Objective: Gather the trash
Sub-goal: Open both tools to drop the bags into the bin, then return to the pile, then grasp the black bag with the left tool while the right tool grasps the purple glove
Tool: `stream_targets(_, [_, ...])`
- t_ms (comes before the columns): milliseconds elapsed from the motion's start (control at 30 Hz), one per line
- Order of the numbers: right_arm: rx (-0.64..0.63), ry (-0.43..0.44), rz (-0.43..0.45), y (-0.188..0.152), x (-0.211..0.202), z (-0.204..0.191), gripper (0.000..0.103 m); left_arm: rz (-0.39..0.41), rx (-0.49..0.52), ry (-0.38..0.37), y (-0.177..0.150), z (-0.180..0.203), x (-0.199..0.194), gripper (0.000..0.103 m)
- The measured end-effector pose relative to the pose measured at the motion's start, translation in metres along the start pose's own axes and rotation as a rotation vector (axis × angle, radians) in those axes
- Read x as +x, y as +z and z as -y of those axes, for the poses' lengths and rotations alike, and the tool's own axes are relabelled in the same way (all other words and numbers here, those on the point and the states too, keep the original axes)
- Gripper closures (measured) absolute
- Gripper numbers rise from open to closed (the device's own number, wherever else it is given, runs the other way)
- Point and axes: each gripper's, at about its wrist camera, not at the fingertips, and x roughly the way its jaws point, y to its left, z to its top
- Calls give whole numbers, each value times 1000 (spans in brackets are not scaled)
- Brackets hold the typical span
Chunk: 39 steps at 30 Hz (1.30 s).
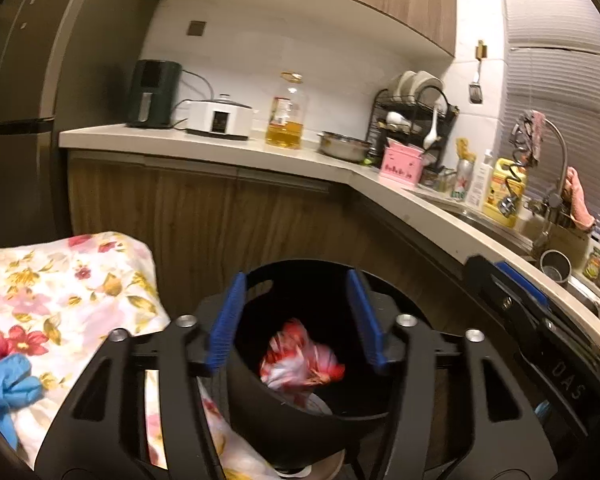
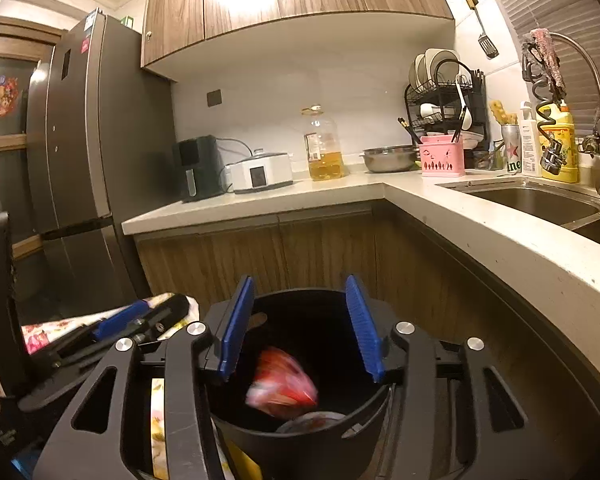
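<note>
Kitchen counter (image 2: 260,200) runs along the back, oil bottle (image 2: 324,148) standing on it, wooden cabinets below. Down front, a black bin (image 1: 300,412) sits beside a floral cloth (image 1: 68,280). Left gripper (image 1: 298,324) hangs over the bin, jaws apart, nothing between them. Right gripper (image 2: 300,328) likewise spread and empty. Red-and-white crumpled wrapper (image 1: 300,364), blurred, is inside the bin.

Matt black plastic bin (image 2: 300,440), wood-grain cabinets (image 2: 260,256).
Crinkly glossy wrapper (image 2: 282,388) inside; smooth pale countertop (image 2: 260,200), steel sink (image 2: 540,200).
</note>
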Motion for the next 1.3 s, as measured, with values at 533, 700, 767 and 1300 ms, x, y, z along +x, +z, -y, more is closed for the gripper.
stream_targets(533, [-10,62,-66,-18,-29,-25,20,45,-18,305,-24,-33,-96,21])
stream_targets(700, [-13,92,-65,-24,-43,-38,20,59,-29,375,-32,-46,-129,21])
stream_targets(767, [-16,103,-62,-26,-47,-43,20,59,-40,398,-35,-53,-142,21])
stream_targets(1300, [-54,249,-66,-55,-72,-103,21,102,-67,666,-88,-123,-230,21])
